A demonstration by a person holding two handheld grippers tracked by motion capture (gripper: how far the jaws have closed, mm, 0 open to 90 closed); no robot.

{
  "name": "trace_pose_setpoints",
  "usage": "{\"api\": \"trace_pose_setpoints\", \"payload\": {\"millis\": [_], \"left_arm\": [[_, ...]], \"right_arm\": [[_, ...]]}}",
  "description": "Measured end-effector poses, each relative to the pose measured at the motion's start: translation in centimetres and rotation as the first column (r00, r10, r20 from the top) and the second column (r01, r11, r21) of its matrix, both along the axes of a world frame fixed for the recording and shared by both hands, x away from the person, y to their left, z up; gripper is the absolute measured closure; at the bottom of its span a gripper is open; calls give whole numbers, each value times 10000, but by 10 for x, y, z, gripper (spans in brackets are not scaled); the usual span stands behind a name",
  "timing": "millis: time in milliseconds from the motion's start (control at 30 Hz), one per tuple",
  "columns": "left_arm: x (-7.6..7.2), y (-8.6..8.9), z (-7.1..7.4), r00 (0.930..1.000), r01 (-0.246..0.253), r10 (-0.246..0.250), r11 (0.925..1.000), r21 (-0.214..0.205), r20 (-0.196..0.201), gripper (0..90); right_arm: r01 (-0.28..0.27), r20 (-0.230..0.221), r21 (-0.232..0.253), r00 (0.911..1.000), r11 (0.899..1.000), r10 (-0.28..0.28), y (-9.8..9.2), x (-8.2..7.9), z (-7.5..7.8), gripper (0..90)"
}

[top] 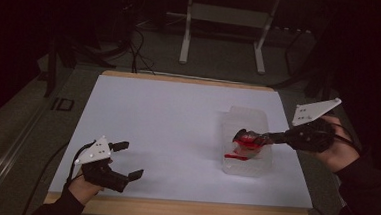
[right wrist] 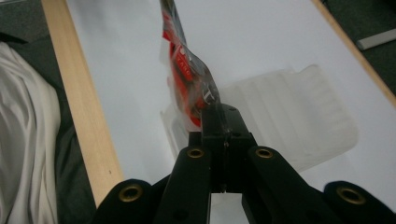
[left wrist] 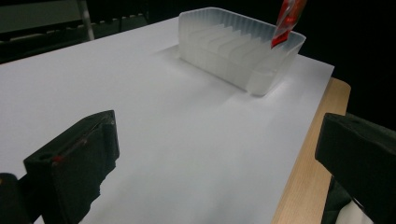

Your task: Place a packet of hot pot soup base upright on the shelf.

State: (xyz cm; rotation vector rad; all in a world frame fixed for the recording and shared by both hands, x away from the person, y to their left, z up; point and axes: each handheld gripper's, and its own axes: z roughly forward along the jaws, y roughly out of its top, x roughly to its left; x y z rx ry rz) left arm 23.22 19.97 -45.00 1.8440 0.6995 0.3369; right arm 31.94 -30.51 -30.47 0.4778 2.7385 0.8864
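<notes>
- Your right claw is clenched on a red-and-clear packet, holding it over the translucent tray.
- Your left claw is released, low over the tabletop, well apart from the tray.

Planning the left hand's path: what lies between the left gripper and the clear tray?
Nothing: between the left gripper and the clear tray, the high view shows bare white sheet.

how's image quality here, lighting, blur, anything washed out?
High view: dim room, black surroundings, the white table sheet evenly lit, the clear tray faint against it. Left gripper view: sharp tray, soft shadow beside it. Right gripper view: the red packet and the right gripper soft, tray washed out.
</notes>
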Motion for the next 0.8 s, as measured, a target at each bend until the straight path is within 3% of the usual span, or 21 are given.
{"api": "trace_pose_setpoints", "payload": {"millis": [167, 267, 600, 800], "left_arm": [[1, 2, -2, 10000, -76, 76, 9999, 110, 63, 0], [2, 6, -4, 9999, -146, 145, 9998, -131, -32, 0], [3, 13, -11, 9993, -323, 320, 9993, -176, -171, 0], [4, 14, -13, 9990, -381, 376, 9990, -221, -236, 0]], "right_arm": [[16, -132, 16, 9999, 10000, -15, -3, -1, -12, 900], [-60, -212, 54, 9998, 10000, 61, -4, -2, -20, 900], [-327, -198, 39, 9993, 9995, 328, -7, 0, -41, 900], [-308, -253, 281, 9992, 9991, 315, -16, 0, -46, 900]]}}
